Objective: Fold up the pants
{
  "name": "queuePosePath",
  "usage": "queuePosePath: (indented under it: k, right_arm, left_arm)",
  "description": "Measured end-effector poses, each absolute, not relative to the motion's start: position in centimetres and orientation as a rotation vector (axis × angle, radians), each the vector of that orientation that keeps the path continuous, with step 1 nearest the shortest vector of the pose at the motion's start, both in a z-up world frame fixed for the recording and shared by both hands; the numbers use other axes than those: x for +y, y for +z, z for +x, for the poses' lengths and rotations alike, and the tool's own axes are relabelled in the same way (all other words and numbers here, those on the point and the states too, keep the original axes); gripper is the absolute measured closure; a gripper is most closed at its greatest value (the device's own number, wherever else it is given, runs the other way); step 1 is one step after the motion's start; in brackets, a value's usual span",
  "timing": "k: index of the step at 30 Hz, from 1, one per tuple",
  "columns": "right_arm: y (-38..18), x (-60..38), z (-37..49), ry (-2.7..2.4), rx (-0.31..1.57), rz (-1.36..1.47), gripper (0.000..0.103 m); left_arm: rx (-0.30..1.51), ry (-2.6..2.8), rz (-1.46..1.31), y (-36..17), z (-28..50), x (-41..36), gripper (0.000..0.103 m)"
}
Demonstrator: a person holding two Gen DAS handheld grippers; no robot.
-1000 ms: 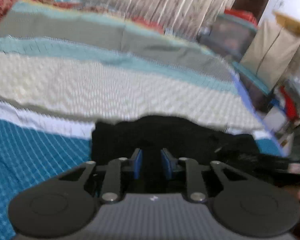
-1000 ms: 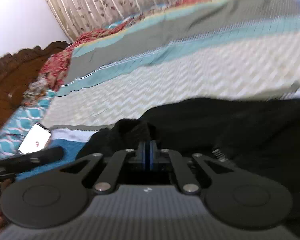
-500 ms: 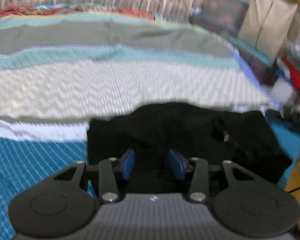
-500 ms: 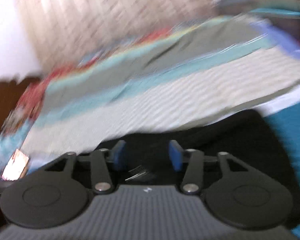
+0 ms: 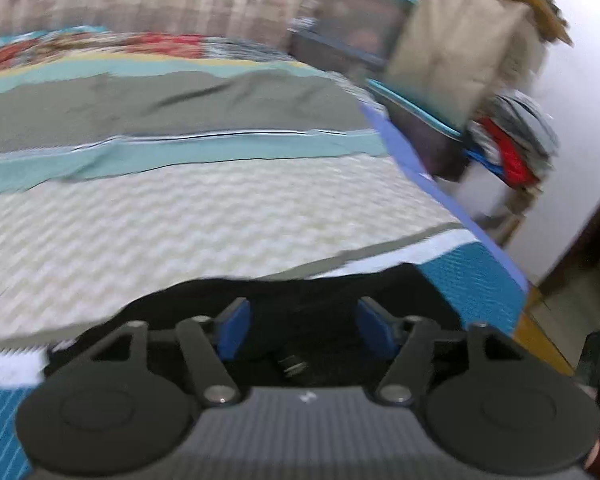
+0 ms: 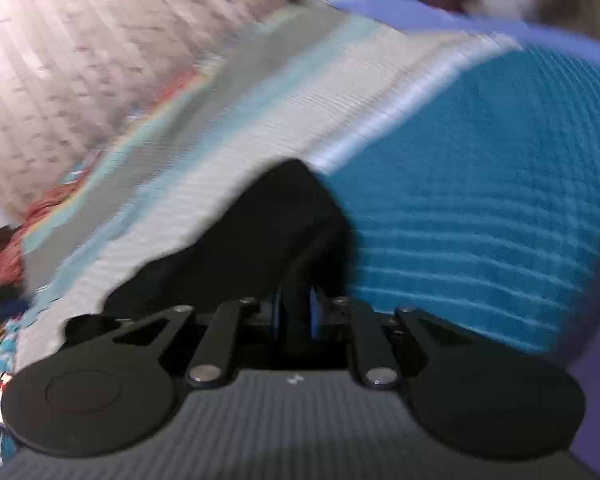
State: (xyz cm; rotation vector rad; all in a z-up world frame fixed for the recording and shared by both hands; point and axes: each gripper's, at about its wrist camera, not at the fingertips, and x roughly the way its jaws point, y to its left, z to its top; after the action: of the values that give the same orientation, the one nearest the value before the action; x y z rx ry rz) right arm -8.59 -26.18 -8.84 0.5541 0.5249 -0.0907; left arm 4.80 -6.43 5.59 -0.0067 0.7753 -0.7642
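The black pants [image 5: 300,296] lie on the striped bedspread near the bed's right front corner. My left gripper [image 5: 303,330] is open just above them, its blue pads [image 5: 234,330] wide apart with dark cloth between and below them. In the right wrist view the pants [image 6: 252,248] show as a black mound on the cream and teal stripes. My right gripper [image 6: 296,318] is shut on a fold of the black cloth, with only slivers of its blue pads [image 6: 314,316] showing. Both views are blurred.
The bedspread [image 5: 180,220] has cream, teal, grey and blue bands. The bed's right edge [image 5: 440,184] drops to the floor. Stacked boxes, a cushion [image 5: 448,56] and piled clothes [image 5: 508,148] stand beyond it. Curtains [image 6: 100,48] hang behind the bed.
My left gripper has opened wider and swung right toward the bed corner. My right gripper opened half a second ago and has now shut on the pants' right end.
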Motion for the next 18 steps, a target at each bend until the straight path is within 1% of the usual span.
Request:
queuePosePath:
  k: [1, 2, 3, 5, 6, 8, 9, 10, 11, 12, 14, 18]
  right_arm:
    - [-7.9, -24.8, -8.5, -0.071, 0.505, 0.492, 0.087]
    - [-7.0, -23.6, -8.5, -0.046, 0.484, 0.435, 0.087]
    - [-6.5, -22.8, -8.6, -0.019, 0.466, 0.392, 0.087]
    - [-5.8, -20.8, -8.1, 0.020, 0.452, 0.314, 0.087]
    - [-5.7, -20.1, -7.9, 0.036, 0.451, 0.277, 0.087]
    - [-5.6, -19.1, -7.7, 0.070, 0.435, 0.214, 0.087]
    - [-5.4, -18.9, -8.2, 0.090, 0.423, 0.195, 0.087]
    - [-5.2, -18.5, -8.2, 0.115, 0.411, 0.182, 0.087]
    - [-5.1, -18.4, -8.6, 0.136, 0.403, 0.176, 0.087]
    - [-4.9, -18.2, -9.1, 0.157, 0.394, 0.170, 0.087]
    - [-4.7, -18.1, -9.3, 0.186, 0.381, 0.163, 0.087]
    - [-3.7, -17.6, -8.4, 0.265, 0.375, 0.197, 0.088]
  left_arm:
    - [0.782, -0.790, 0.006, 6.0, 4.9, -7.8, 0.023]
    - [0.792, -0.817, 0.021, 6.5, 4.9, -9.5, 0.010]
    - [0.797, -0.832, 0.037, 6.8, 4.7, -10.8, 0.005]
    - [0.796, -0.862, 0.087, 7.0, 4.5, -13.4, 0.004]
    - [0.795, -0.877, 0.127, 7.0, 4.3, -14.7, 0.000]
    - [0.804, -0.891, 0.216, 6.5, 3.7, -16.6, 0.000]
    - [0.815, -0.888, 0.242, 6.0, 3.7, -17.1, 0.003]
    - [0.828, -0.879, 0.261, 5.4, 3.8, -17.5, 0.011]
    - [0.841, -0.875, 0.272, 4.9, 3.9, -17.6, 0.050]
    - [0.869, -0.865, 0.276, 4.3, 4.3, -17.4, 0.083]
    - [0.891, -0.839, 0.214, 4.1, 5.2, -16.0, 0.086]
    - [0.877, -0.833, 0.070, 5.2, 6.3, -11.1, 0.086]
